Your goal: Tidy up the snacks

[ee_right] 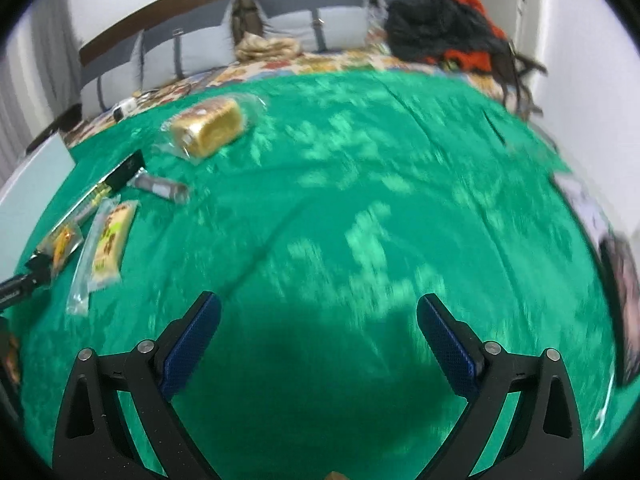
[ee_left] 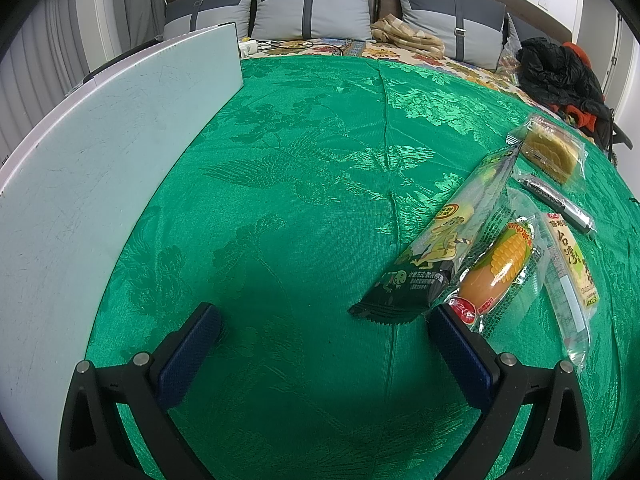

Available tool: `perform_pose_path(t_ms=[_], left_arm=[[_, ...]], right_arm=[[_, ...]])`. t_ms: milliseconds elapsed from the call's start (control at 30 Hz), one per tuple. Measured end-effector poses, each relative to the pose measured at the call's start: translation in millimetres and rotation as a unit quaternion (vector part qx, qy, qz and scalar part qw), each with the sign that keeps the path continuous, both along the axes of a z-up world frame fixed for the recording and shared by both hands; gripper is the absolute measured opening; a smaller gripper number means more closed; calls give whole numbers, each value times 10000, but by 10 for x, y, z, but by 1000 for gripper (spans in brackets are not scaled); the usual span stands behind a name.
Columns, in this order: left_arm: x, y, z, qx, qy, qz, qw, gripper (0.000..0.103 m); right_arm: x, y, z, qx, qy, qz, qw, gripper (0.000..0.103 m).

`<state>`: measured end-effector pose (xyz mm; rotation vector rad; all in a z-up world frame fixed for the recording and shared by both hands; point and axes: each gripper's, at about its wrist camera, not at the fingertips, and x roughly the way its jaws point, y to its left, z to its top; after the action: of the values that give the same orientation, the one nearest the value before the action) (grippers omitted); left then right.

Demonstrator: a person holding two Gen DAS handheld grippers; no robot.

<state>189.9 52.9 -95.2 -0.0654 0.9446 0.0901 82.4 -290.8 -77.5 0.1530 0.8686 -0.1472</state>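
Several wrapped snacks lie in a row on the green cloth. In the left wrist view: a long green frog packet (ee_left: 444, 236), a corn snack (ee_left: 500, 272), a yellow bar (ee_left: 570, 268), a small silver packet (ee_left: 558, 202) and a wrapped cake (ee_left: 554, 152). My left gripper (ee_left: 324, 316) is open and empty, its right fingertip (ee_left: 442, 314) right beside the corn snack's end. In the blurred right wrist view the cake (ee_right: 210, 126), silver packet (ee_right: 160, 186), yellow bar (ee_right: 108, 240) and frog packet (ee_right: 116, 174) lie far left. My right gripper (ee_right: 318, 306) is open and empty over bare cloth.
A pale board (ee_left: 100, 160) lies along the left of the cloth. Grey pillows (ee_left: 312, 8) and a black and orange garment (ee_left: 560, 72) sit at the back. Dark objects (ee_right: 622, 304) sit at the right edge in the right wrist view.
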Motion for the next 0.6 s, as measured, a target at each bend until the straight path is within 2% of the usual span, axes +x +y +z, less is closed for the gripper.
perform_pose_path(t_ms=[67, 167, 367, 600], left_arm=[[0, 0, -4, -1, 0, 0, 10000, 103], [-2, 0, 2, -1, 0, 0, 10000, 103], [-3, 1, -4, -1, -1, 1, 10000, 103], [-5, 2, 2, 0, -1, 2, 10000, 103]], right_arm=[[14, 0, -63, 104, 78, 7, 9999, 100], [100, 72, -129, -157, 172, 109, 9997, 100], [198, 183, -128, -383, 173, 366, 9984, 100], [269, 214, -185, -382, 385, 453, 9975, 100]])
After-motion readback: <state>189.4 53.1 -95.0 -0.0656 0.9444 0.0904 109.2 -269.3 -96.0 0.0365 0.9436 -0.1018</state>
